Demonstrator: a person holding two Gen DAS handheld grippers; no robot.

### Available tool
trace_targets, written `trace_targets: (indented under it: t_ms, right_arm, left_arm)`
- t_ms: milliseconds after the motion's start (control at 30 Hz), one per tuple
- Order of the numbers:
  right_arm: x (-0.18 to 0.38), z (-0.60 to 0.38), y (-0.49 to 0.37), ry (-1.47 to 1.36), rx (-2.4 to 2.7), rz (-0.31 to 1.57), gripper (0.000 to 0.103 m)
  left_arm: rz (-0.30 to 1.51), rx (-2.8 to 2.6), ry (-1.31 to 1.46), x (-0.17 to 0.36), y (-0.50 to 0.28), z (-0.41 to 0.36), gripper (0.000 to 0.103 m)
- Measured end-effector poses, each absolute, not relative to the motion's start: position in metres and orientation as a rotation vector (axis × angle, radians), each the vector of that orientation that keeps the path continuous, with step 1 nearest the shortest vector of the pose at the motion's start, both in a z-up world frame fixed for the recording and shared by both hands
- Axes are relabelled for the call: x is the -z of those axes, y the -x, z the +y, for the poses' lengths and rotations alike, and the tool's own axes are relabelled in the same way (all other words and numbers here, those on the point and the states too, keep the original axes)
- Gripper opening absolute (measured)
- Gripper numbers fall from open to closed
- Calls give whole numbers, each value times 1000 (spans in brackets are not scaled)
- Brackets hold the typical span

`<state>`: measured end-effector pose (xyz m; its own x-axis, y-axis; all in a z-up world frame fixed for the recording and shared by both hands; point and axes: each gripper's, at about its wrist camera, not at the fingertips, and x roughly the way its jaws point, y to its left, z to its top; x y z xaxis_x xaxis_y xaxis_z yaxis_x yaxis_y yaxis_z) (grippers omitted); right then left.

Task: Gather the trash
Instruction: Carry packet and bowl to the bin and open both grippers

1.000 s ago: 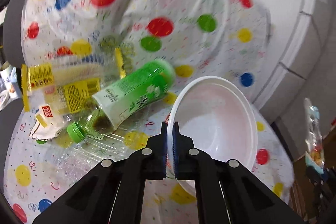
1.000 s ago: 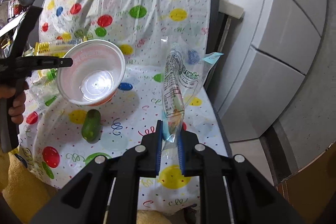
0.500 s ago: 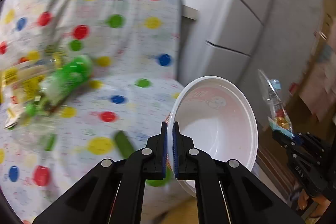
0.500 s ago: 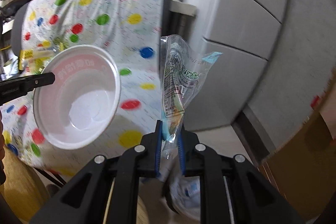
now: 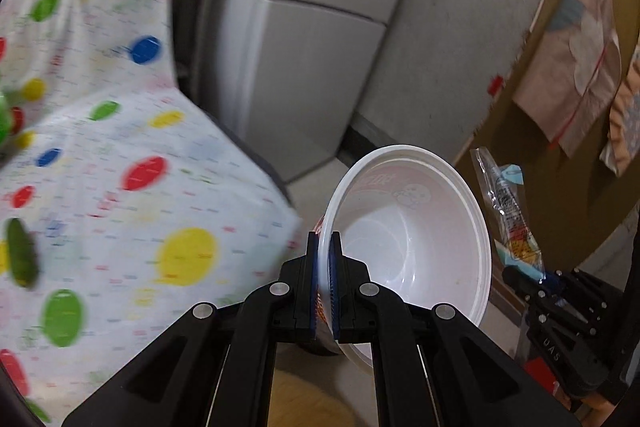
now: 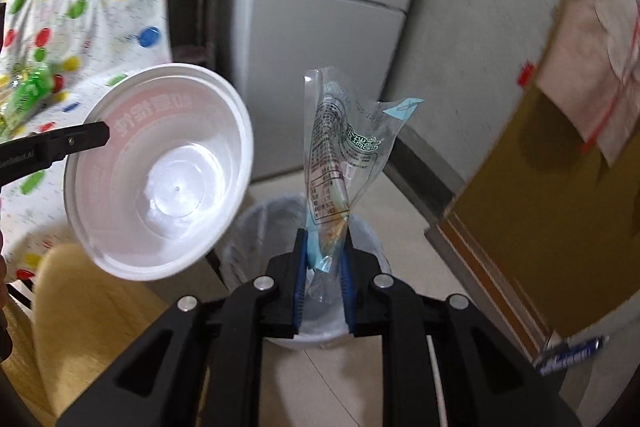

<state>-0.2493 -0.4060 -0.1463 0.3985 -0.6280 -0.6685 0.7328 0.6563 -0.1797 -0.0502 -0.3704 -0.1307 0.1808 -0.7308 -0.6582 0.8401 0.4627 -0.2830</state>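
Observation:
My left gripper (image 5: 325, 243) is shut on the rim of a white plastic bowl (image 5: 416, 239) and holds it in the air beyond the table's edge; the bowl also shows in the right wrist view (image 6: 168, 179). My right gripper (image 6: 323, 247) is shut on a clear plastic wrapper (image 6: 340, 147) with printed text, held upright above a bin lined with a white bag (image 6: 256, 227) on the floor. The wrapper also shows in the left wrist view (image 5: 508, 211). A green bottle (image 6: 30, 91) lies on the table far left.
The table with a dotted cloth (image 5: 120, 187) is to the left, with a small green item (image 5: 20, 251) on it. A grey fridge (image 6: 328, 7) stands behind. A brown board (image 6: 532, 187) leans at the right. A wooden seat (image 6: 80, 307) is at lower left.
Both grippers have swung right, away from the table, carrying the bowl and the wrapper. The bin has come into the right wrist view under the wrapper.

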Motion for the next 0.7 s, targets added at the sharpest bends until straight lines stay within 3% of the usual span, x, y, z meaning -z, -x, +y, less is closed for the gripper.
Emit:
trace_targets:
  t_ms: [233, 300, 367, 433, 500, 533, 633, 700]
  right_arm:
    - [183, -452, 256, -237, 860, 840, 19]
    - [193, -465, 251, -251, 849, 861, 20]
    - [205, -480, 244, -278, 833, 880, 27]
    - [212, -492, 243, -308, 816, 885, 41]
    - [219, -499, 239, -328, 801, 890, 52]
    - [221, -501, 238, -332, 801, 893, 58]
    - [224, -504, 235, -345, 791, 901, 68]
    - [223, -502, 236, -351, 785, 899, 68]
  left_arm:
    - [895, 1114, -251, 168, 58, -436, 6]
    - [899, 1121, -274, 174, 59, -451, 10]
    - [915, 1117, -288, 181, 57, -466, 13]
    - [928, 1124, -286, 185, 56, -473, 25]
    - [919, 1128, -280, 184, 55, -474, 50]
    - [904, 1125, -273, 182, 54, -472, 55]
    - [874, 1131, -266, 172, 51, -466, 58]
    - [857, 1126, -264, 166, 51, -463, 60]
